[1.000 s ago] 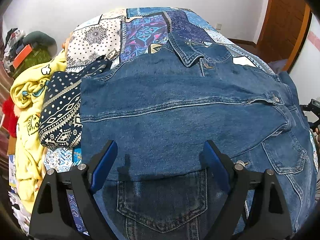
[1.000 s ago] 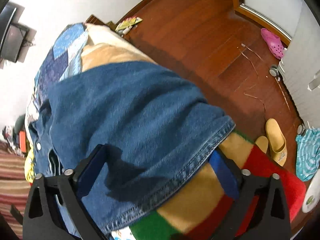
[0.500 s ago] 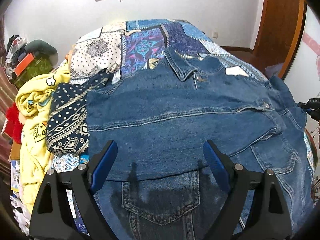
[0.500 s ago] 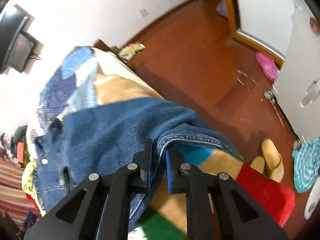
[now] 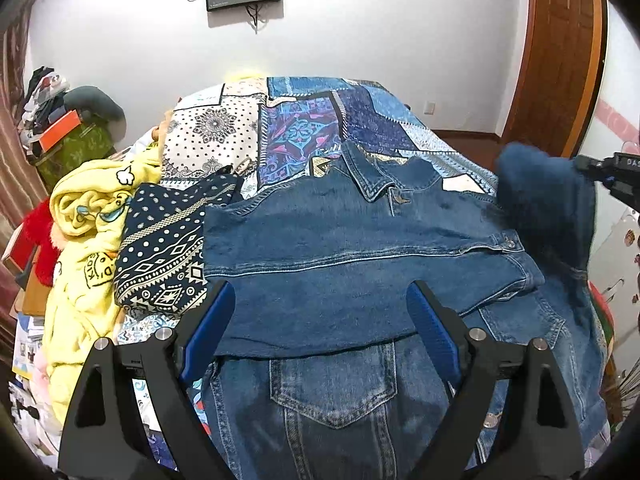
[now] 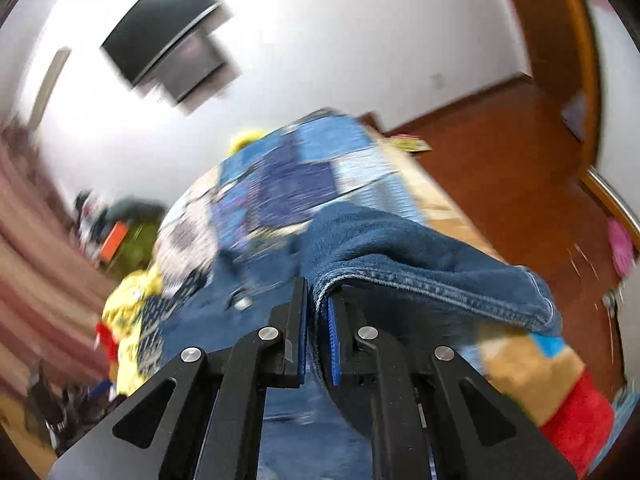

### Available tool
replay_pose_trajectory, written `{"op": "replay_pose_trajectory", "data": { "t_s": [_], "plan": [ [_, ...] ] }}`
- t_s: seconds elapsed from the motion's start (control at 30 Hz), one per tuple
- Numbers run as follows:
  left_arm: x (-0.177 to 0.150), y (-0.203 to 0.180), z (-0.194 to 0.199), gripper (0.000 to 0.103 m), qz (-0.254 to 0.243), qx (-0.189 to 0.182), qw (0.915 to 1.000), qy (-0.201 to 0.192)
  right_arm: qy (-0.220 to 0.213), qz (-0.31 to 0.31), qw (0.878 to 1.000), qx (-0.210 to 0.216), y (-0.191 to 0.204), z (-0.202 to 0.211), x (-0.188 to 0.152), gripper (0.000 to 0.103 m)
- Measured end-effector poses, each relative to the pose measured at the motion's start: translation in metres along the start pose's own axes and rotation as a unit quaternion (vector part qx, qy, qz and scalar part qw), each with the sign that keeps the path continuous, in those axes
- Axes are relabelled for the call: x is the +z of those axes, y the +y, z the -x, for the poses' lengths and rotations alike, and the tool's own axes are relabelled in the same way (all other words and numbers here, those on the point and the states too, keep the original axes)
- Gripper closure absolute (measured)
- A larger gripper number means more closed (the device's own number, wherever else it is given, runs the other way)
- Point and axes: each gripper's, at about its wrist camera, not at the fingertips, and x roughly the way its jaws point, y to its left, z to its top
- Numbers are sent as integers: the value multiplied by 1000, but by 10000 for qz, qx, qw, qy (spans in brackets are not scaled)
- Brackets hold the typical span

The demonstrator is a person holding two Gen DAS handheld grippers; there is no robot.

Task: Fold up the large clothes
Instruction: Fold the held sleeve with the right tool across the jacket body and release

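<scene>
A denim jacket (image 5: 360, 264) lies spread front-up across a bed with a patchwork quilt (image 5: 304, 128), filling the centre and lower part of the left wrist view, its collar toward the top of the frame and a chest pocket at the bottom centre. One sleeve is already laid across the body, running left to right through the middle of the frame. The left gripper (image 5: 320, 320) hovers above the lower middle of the jacket with its blue-padded jaws wide apart and nothing between them. At the right edge of that view, the other sleeve (image 5: 548, 200) rises off the bed in a dark blue hump, pinched by the right gripper (image 5: 600, 168). In the blurred right wrist view, the right gripper (image 6: 318, 336) is clamped tight on the stitched cuff edge of that sleeve (image 6: 420, 264), which drapes away to the right of the frame. The sleeve's long axis runs roughly from the raised cuff on the right toward the shoulder near the collar, so the fold would likely carry it leftward across the chest; the right hand holds it, and the left is nearer the landing spot. A yellow garment (image 5: 88, 216) and a patterned navy cloth (image 5: 168, 248) sit at the left.
</scene>
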Motion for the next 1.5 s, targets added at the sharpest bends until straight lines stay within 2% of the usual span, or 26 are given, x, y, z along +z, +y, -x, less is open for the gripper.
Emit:
{"op": "replay_pose_trajectory", "data": {
  "t_s": [0.1, 0.3, 0.53, 0.6, 0.63, 0.67, 0.73, 0.9, 1.0, 1.13, 1.3, 1.37, 1.5],
  "plan": [
    [-5, 6, 5, 15, 63, -28, 10000, -3, 392, 265, 9987, 196, 28, -26, -20, 95],
    [-16, 17, 12, 15, 205, -110, 9997, 38, 1320, 617, 9891, -228, 48, -87, -83, 95],
    [-26, 18, 8, 15, 247, -113, 9994, 206, 1730, 737, 9805, -567, 43, -106, -115, 94],
    [-28, 15, 7, 15, 222, -147, 9993, 257, 1857, 761, 9776, -631, 42, -104, -120, 91],
    [-28, 10, 7, 15, 175, -151, 9994, 272, 1940, 807, 9755, -652, 45, -98, -124, 84],
    [-28, 7, 7, 15, 133, -148, 9994, 276, 2060, 881, 9719, -725, 45, -96, -127, 70],
    [-25, -2, 8, 15, 19, -154, 9995, 260, 2245, 1094, 9642, -893, 48, -93, -134, 52],
    [-4, -37, 11, 15, -404, -256, 9988, 143, 1957, 1671, 9613, -983, 49, -64, -135, 50],
    [16, -66, 10, 14, -688, -466, 9965, 61, 1622, 1586, 9685, -1025, 37, -41, -124, 48],
    [40, -112, 0, 12, -1041, -847, 9909, 41, 964, 1428, 9764, -1302, 14, -3, -97, 39],
    [48, -180, -37, 12, -1686, -1203, 9776, 383, 225, 1215, 9778, -1692, -14, 39, -72, 34],
    [43, -211, -60, 12, -2002, -1373, 9678, 671, 62, 1144, 9765, -1827, -21, 48, -67, 30],
    [28, -249, -95, 13, -2354, -1493, 9536, 1136, -109, 936, 9738, -2069, -40, 60, -65, 27]
  ]
}}
